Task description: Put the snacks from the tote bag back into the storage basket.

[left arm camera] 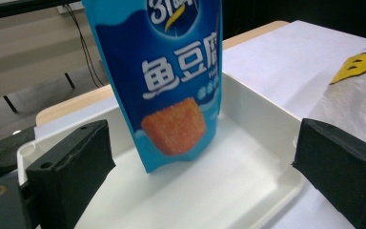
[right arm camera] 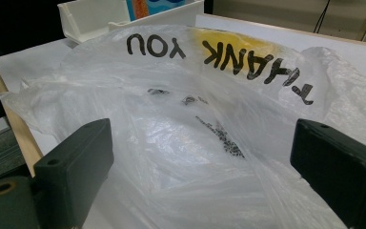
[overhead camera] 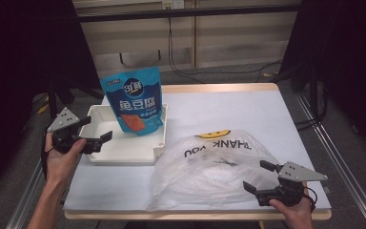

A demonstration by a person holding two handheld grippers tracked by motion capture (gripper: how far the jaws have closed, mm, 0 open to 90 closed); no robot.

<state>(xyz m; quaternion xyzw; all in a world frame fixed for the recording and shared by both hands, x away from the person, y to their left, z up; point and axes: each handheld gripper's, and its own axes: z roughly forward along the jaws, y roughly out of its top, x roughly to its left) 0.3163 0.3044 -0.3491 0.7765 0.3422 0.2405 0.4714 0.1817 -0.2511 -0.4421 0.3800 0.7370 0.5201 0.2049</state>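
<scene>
Risks first. Plastic bag is the biggest item, lying crumpled on the front half of the table, its near edge right at the front edge. It's thin, slack film: if the right gripper closes on one loose layer, likely only that layer lifts and the mouth stays collapsed; a drag toward the front edge could pull the whole bag off the table.

White tray sits at the left edge, near the back-left corner. It looks light, so a sideways push from the left gripper could slide it.

Blue snack pouch stands upright in the tray, leaning on its back wall. It's tall with a narrow base, so a glancing jaw contact probably tips it flat.

Jaws:
- Left: spread wide, holding nothing, over the tray's left rim. Pouch is ahead of them, centred between the jaws, apart.
- Right: spread wide, nothing gripped, at the bag's front-right edge. Film lies between and just beyond them; contact unclear.
</scene>
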